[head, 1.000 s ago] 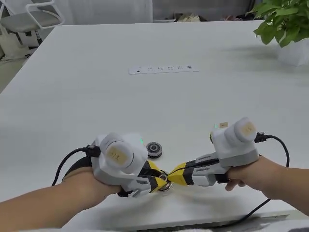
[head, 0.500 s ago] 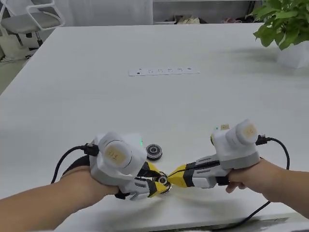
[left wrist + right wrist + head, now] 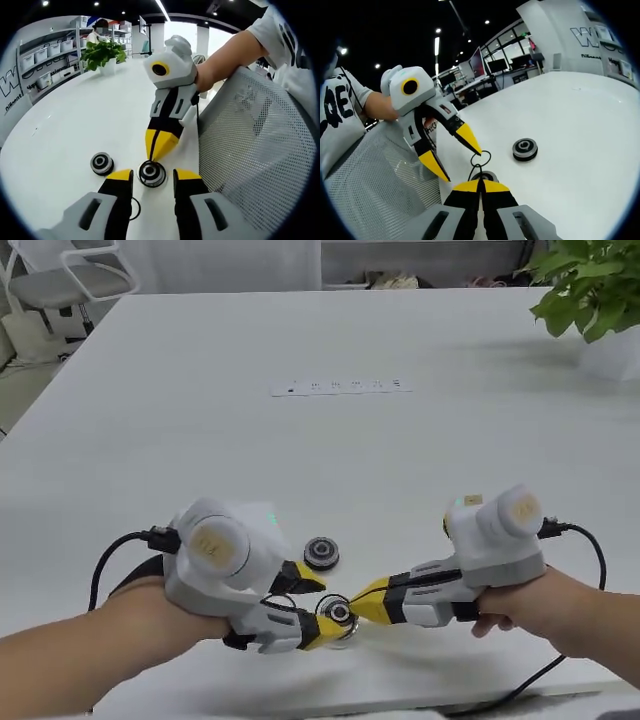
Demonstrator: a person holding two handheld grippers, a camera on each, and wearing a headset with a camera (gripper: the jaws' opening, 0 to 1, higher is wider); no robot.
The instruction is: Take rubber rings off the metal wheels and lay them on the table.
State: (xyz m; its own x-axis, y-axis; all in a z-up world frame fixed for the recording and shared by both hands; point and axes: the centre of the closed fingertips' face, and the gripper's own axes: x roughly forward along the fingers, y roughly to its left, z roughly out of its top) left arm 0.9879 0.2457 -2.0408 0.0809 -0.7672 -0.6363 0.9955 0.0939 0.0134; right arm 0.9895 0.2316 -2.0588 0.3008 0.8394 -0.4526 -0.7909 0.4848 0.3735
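Widened since half a second ago, left gripper jaws are seen straddling the metal wheel on the table; right gripper tips, pressed together, touch it; a rubber ring loop is noted alongside, second wheel beyond

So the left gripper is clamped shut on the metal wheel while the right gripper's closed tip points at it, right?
Not quite. The left gripper is open: the left gripper view shows its jaws standing apart on either side of the metal wheel, with a gap on each side. The right gripper's closed tip does point at it.
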